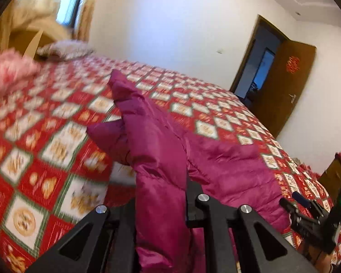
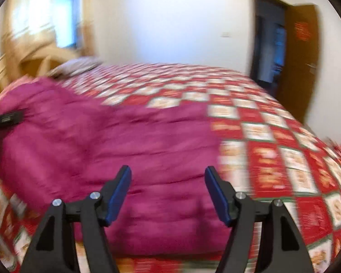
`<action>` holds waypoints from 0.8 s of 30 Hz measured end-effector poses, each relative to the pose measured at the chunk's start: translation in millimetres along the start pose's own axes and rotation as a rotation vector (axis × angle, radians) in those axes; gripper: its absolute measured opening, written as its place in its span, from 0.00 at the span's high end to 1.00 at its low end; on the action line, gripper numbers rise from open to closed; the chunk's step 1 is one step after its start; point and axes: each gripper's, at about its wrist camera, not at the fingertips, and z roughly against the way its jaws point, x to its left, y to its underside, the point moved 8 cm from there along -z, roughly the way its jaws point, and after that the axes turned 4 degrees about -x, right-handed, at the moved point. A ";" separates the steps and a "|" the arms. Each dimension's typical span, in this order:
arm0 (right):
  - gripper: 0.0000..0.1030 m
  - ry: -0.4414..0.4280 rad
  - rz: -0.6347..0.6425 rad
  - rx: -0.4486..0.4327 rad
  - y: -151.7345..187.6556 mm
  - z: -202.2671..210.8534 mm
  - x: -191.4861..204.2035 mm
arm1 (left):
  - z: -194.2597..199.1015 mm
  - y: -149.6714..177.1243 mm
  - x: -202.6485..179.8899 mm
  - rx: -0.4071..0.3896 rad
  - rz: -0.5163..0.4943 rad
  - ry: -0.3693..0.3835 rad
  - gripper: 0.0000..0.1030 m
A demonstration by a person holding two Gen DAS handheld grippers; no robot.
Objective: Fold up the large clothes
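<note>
The padded magenta jacket [image 2: 115, 136] lies spread on the bed [image 2: 284, 141], filling the centre and left of the right wrist view; in the left wrist view one fold of it rises from the middle of the frame down to the bottom edge. The left tool [image 1: 168, 213] is clamped together on that fold, while the right tool [image 2: 168, 193] hangs over the jacket with its jaws apart and nothing between them. The jacket looks soft, puffy, light and probably slick, so a thin pinch may slip; take hold at a seam, hem or cuff, gathering a full layer.
</note>
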 end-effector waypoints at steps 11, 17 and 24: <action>0.32 0.170 -0.297 0.066 24.4 3.3 -151.8 | -63.9 14.7 -193.4 -0.011 -0.455 0.026 0.90; 0.32 0.167 -0.349 0.122 47.5 -5.2 -176.1 | -113.9 85.8 -255.5 0.071 -0.630 0.077 0.83; 0.32 0.207 -0.368 0.140 51.0 -10.1 -200.2 | -54.8 71.1 -296.4 -0.050 -0.716 0.116 0.46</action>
